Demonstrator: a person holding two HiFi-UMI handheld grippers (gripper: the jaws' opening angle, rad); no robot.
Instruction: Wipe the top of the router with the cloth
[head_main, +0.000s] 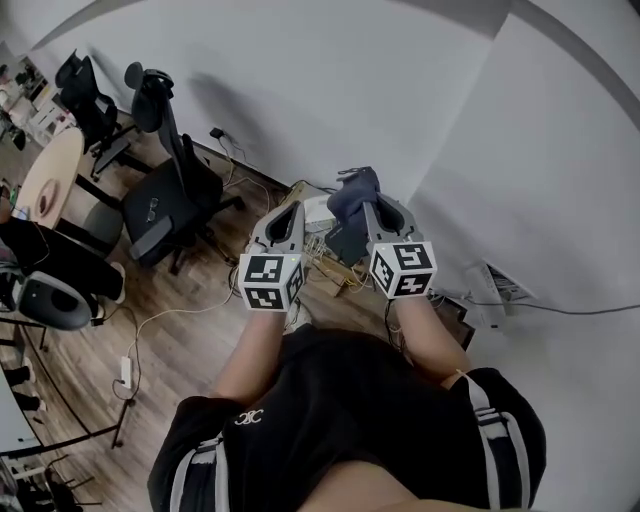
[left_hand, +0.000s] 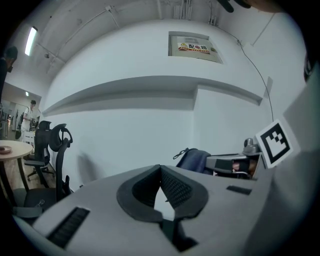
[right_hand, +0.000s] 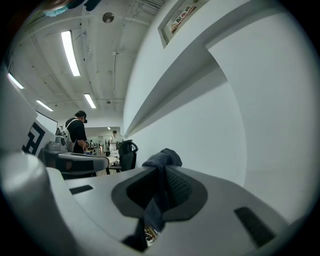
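My right gripper (head_main: 366, 197) is shut on a dark blue cloth (head_main: 350, 208), which bunches above the fingertips and hangs down between the jaws. The right gripper view shows the cloth (right_hand: 161, 159) pinched between the pads of that gripper (right_hand: 163, 169). To its left, my left gripper (head_main: 294, 208) is shut with nothing in it; its pads (left_hand: 172, 187) meet at the tips. From the left gripper view the cloth (left_hand: 195, 161) shows off to the right. A white box (head_main: 318, 212) among cables by the wall, perhaps the router, lies behind and below both grippers, mostly hidden.
Both grippers are held high, near a white wall (head_main: 400, 100). Black office chairs (head_main: 170, 200) and a round table (head_main: 50, 175) stand at the left on a wooden floor (head_main: 180, 330) strewn with cables. A white vent (head_main: 500, 285) sits low on the right. A person (right_hand: 77, 132) stands far back.
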